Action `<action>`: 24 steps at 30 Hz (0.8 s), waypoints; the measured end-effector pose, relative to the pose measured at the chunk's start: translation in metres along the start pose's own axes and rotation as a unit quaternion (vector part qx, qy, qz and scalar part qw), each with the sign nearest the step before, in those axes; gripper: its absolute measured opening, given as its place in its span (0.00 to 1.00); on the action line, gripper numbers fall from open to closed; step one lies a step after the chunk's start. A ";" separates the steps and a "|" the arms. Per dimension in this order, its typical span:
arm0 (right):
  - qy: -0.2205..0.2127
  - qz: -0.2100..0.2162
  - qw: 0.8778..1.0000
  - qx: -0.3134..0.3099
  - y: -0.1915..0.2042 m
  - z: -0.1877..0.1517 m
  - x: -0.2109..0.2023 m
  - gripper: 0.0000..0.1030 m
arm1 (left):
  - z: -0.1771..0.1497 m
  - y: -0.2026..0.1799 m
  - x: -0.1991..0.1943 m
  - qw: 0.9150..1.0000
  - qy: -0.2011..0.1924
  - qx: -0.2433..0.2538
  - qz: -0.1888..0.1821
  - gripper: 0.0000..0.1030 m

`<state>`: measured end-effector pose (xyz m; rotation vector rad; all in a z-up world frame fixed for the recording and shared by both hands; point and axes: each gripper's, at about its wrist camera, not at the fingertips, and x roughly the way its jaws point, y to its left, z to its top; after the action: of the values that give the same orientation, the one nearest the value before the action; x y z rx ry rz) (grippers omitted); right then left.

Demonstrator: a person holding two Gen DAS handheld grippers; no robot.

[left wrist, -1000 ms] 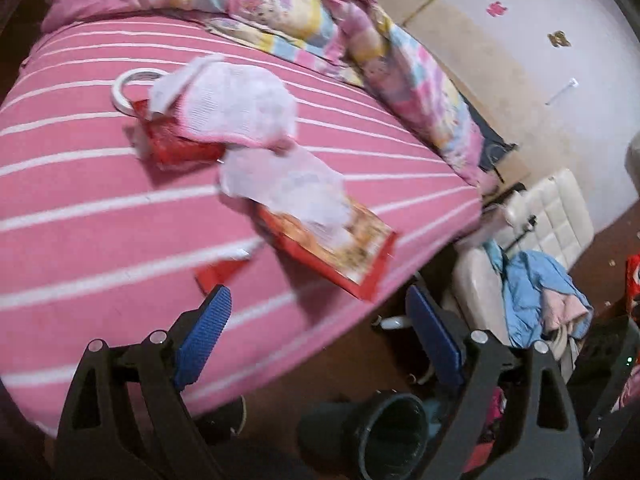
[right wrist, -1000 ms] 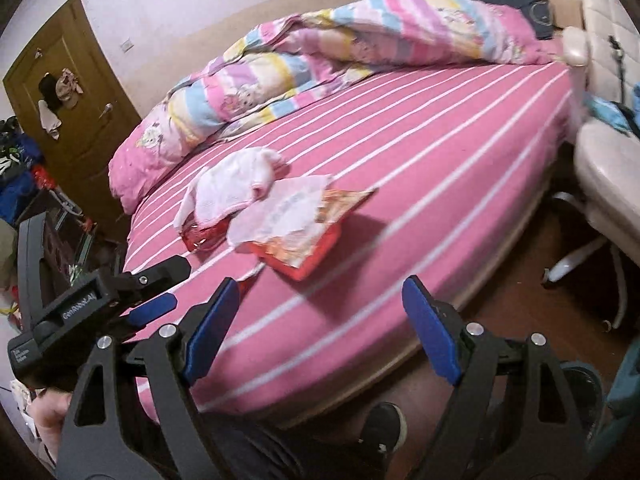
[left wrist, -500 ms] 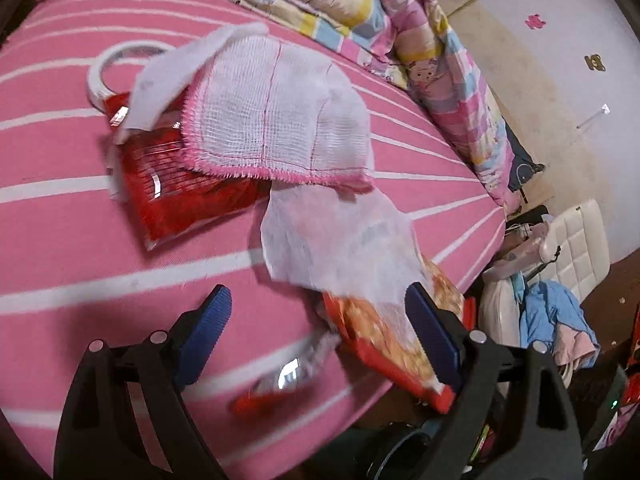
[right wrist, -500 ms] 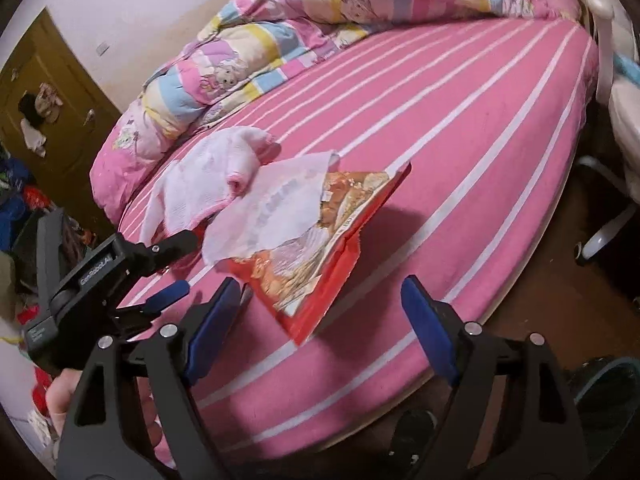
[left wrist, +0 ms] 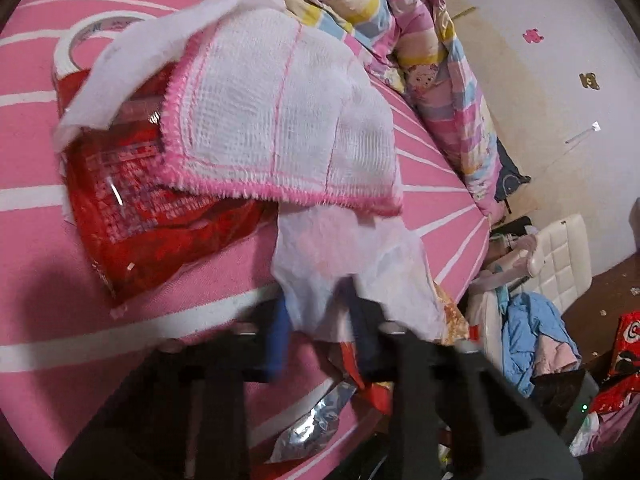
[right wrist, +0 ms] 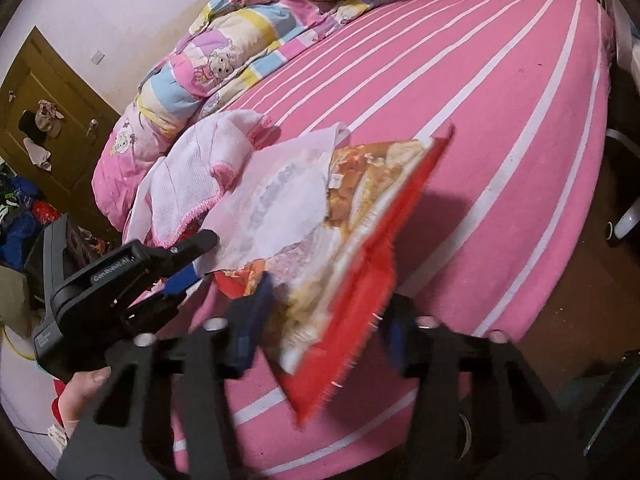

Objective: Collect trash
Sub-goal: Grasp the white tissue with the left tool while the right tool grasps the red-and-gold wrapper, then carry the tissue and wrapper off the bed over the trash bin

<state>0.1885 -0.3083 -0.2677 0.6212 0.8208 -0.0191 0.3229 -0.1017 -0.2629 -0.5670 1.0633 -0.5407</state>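
A white tissue sheet [left wrist: 352, 264] lies on the pink striped bed over a red-and-orange snack bag [right wrist: 360, 216]. My left gripper [left wrist: 324, 328] is blurred and narrowed around the tissue's near edge. The tissue also shows in the right wrist view [right wrist: 280, 196]. My right gripper [right wrist: 324, 320] is blurred, its jaws closing on either side of the snack bag's near end. A red crinkly wrapper [left wrist: 156, 216] lies under a white cloth with pink trim [left wrist: 276, 120]. A silver foil scrap [left wrist: 312, 428] lies near the bed edge.
A roll of tape [left wrist: 80, 40] sits behind the wrapper. A rumpled quilt [right wrist: 248, 40] lies along the far side of the bed [right wrist: 500, 120]. A white chair with clothes [left wrist: 532, 320] stands beside the bed. A brown door [right wrist: 44, 112] is at the left.
Both grippers moved forward onto the pile and their jaws have narrowed, the left around the tissue, the right around the snack bag.
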 end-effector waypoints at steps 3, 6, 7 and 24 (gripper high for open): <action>-0.008 -0.003 1.000 -0.006 0.001 -0.001 -0.004 0.23 | -0.003 -0.005 -0.004 1.000 -0.006 0.010 -0.001 0.05; -0.017 -0.005 1.000 -0.009 0.001 -0.001 -0.011 0.21 | -0.006 -0.009 -0.010 1.000 -0.006 0.011 -0.008 0.05; -0.019 -0.007 1.000 -0.008 0.000 -0.001 -0.013 0.20 | -0.007 -0.011 -0.012 1.000 -0.005 0.008 -0.013 0.05; -0.070 -0.029 0.997 -0.022 0.003 0.000 -0.066 0.06 | -0.027 -0.041 -0.053 0.999 -0.024 0.027 -0.038 0.00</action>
<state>0.1436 -0.3204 -0.2202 0.5478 0.7010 -0.0952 0.2717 -0.1016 -0.2112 -0.5710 0.9829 -0.6175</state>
